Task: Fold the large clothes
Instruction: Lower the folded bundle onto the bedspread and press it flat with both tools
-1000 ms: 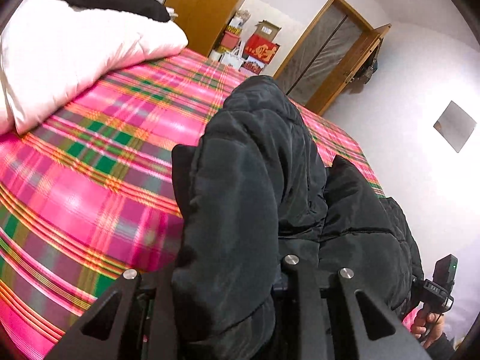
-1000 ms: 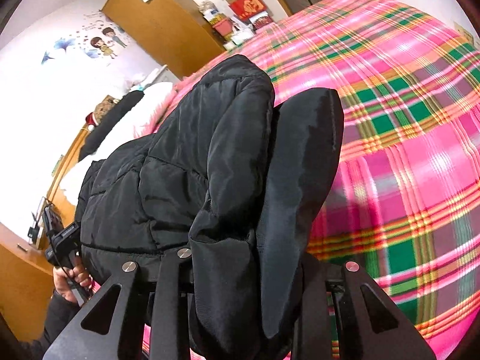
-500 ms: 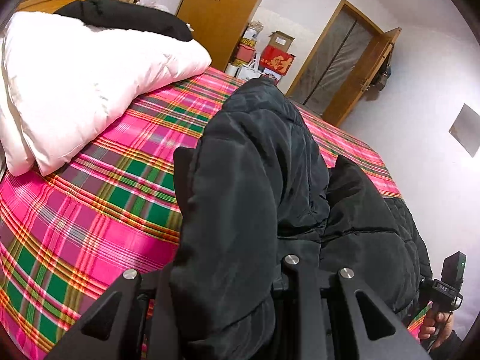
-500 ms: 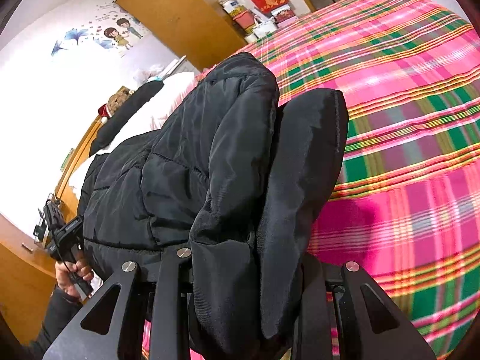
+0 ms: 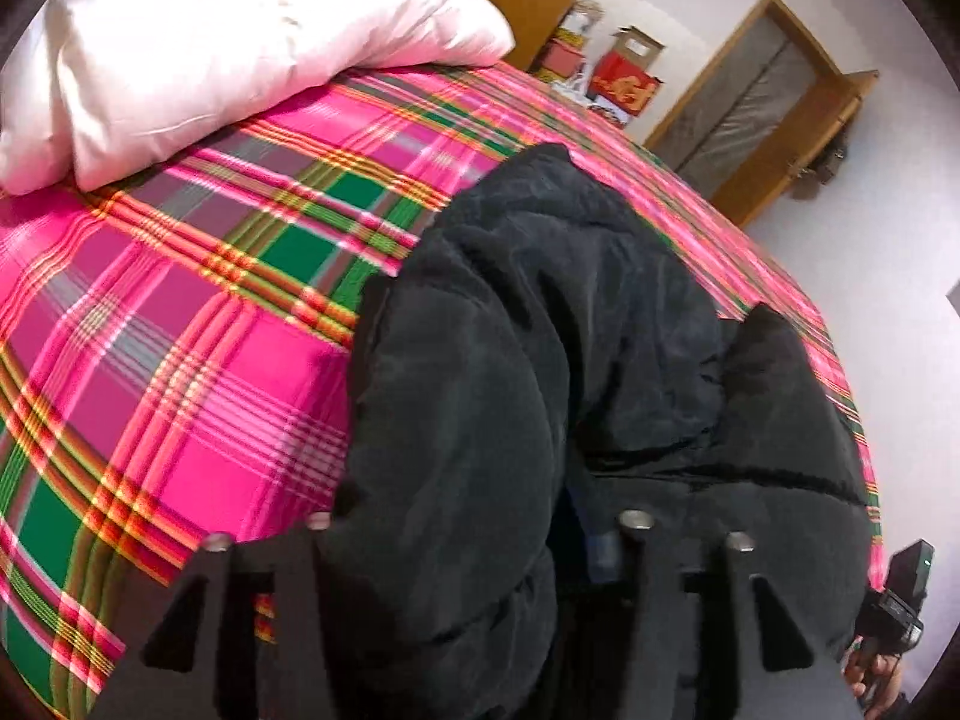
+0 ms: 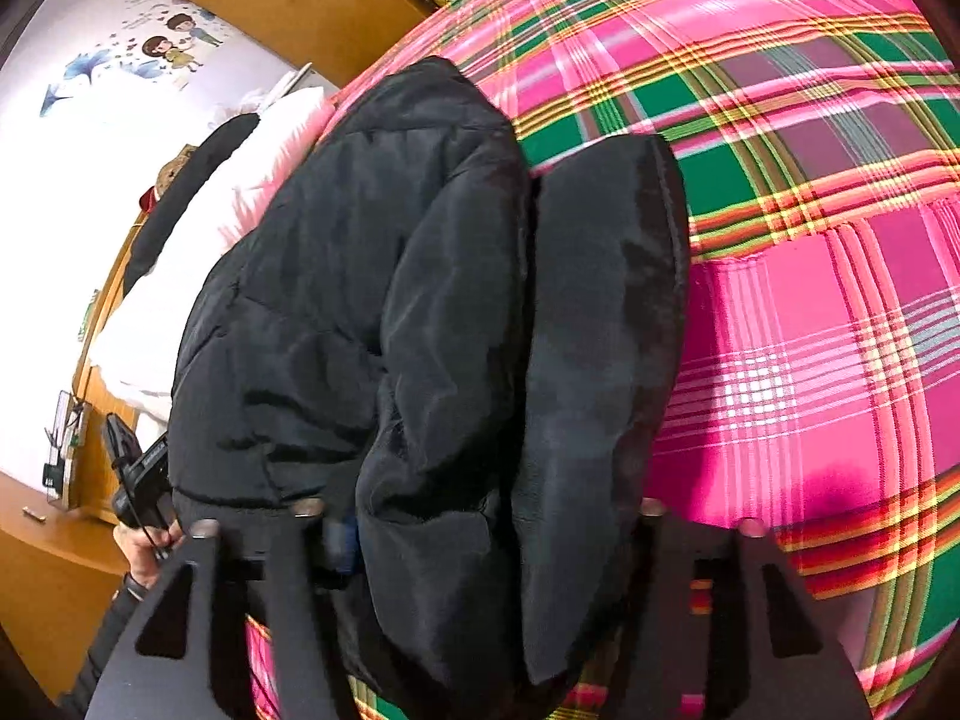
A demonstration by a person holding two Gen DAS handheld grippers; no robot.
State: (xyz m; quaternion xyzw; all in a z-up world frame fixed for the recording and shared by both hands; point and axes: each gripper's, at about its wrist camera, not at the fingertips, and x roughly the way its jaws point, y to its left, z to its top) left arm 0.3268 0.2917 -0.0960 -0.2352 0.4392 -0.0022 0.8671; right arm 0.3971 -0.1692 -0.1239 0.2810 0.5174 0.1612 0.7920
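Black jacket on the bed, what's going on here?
A person is folding a black puffer jacket over a bed with a pink plaid cover. Each hand works a handheld gripper: the left gripper and the right gripper are both clamped on bunched jacket fabric, holding it up above the cover. A white duvet lies at the head of the bed. The fold is not laid down yet.

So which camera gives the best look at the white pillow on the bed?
The left wrist view: the white pillow fills its upper left, lying on the plaid bedspread. The right wrist view shows only a strip of it behind the black puffer jacket.
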